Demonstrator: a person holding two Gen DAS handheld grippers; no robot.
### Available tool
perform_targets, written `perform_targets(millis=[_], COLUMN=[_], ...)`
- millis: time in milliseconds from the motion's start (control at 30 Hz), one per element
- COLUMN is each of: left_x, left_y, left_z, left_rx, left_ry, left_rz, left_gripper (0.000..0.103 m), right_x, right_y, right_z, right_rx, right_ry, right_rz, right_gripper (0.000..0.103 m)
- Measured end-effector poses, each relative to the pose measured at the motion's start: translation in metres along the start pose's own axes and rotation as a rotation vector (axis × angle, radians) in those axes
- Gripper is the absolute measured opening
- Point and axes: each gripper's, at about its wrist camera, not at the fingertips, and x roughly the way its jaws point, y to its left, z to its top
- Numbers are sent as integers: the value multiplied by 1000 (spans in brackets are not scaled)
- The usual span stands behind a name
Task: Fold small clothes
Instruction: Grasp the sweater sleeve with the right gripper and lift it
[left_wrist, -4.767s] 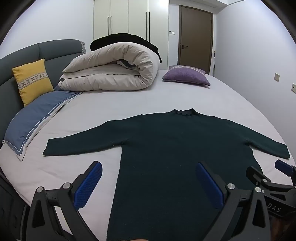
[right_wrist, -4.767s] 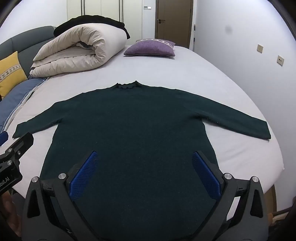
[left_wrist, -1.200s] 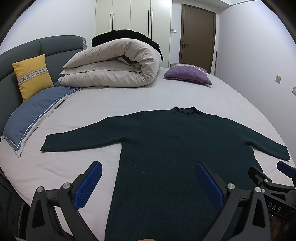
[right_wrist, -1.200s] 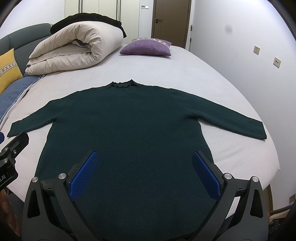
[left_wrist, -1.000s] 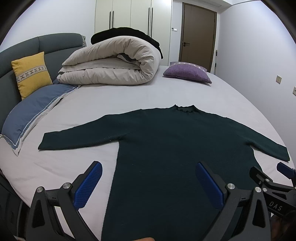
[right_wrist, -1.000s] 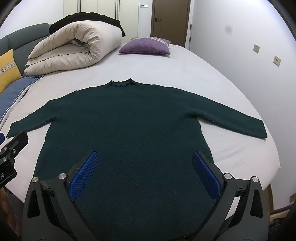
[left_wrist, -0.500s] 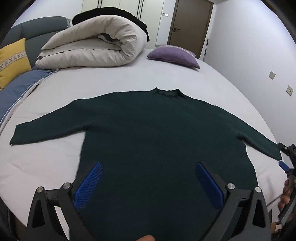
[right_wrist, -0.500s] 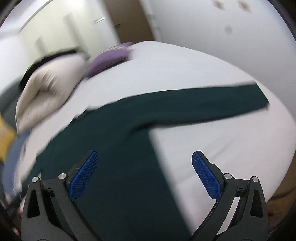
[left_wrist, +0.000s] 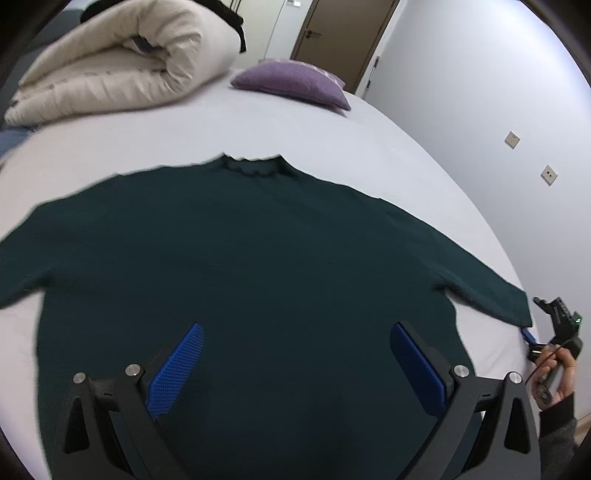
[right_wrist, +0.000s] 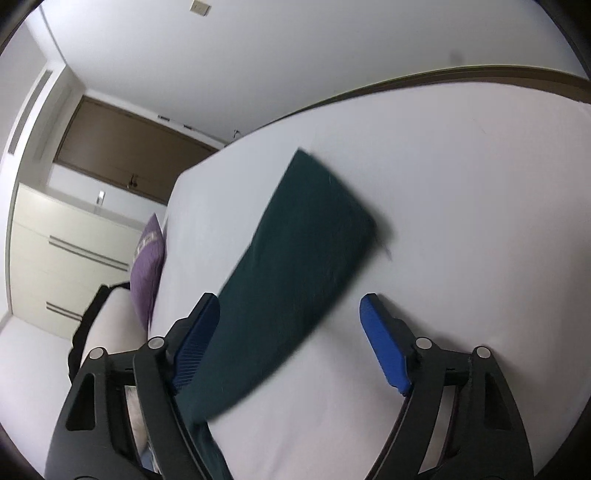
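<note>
Even, soft indoor light, no glare. Heavy fisheye bending, black corners. Motion blur: sweater (left_wrist: 258, 258) edges at 9 o'clock, sleeve (right_wrist: 295, 266) smeared.

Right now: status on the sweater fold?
Both grippers open: left gripper over sweater body, right gripper at sleeve cuff. Sweater flat, unfolded. Nothing blocking.

Change from the earlier frames: the right gripper (right_wrist: 290, 323), formerly beside the left gripper (left_wrist: 295, 360) at the bed's near edge over the sweater's hem, has swung out to the bed's right edge and rolled sideways; its open jaws now frame the cuff end of the sweater's right sleeve (right_wrist: 295, 266). The left gripper, jaws apart as before, has shifted from over the left side of the sweater (left_wrist: 240, 258) toward the middle of its body.
</note>
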Motion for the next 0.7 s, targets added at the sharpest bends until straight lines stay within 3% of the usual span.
perform_targets(millis=[133, 200, 300, 433, 533, 700], left_x=[16, 25, 30, 30, 26, 22], left_y=[9, 11, 17, 34, 47, 67], left_z=[6, 7, 8, 13, 19, 29], left_rx=[-86, -106, -121, -173, -209, -253], left_ry=[17, 31, 38, 30, 11, -13], left_rz=[-80, -95, -110, -138, -160, -196], left_gripper=[103, 103, 103, 102, 100, 96], right_x=[25, 38, 54, 60, 72, 109], right_y=[-4, -6, -1, 55, 131, 265], right_z=[32, 45, 60, 46, 18, -90], right_rx=[48, 55, 20, -166, -328, -647], right_ry=[-23, -19, -4, 2, 31, 173], right_rz=[27, 30, -29, -70, -46, 93], right_gripper=[60, 31, 13, 10, 9, 9])
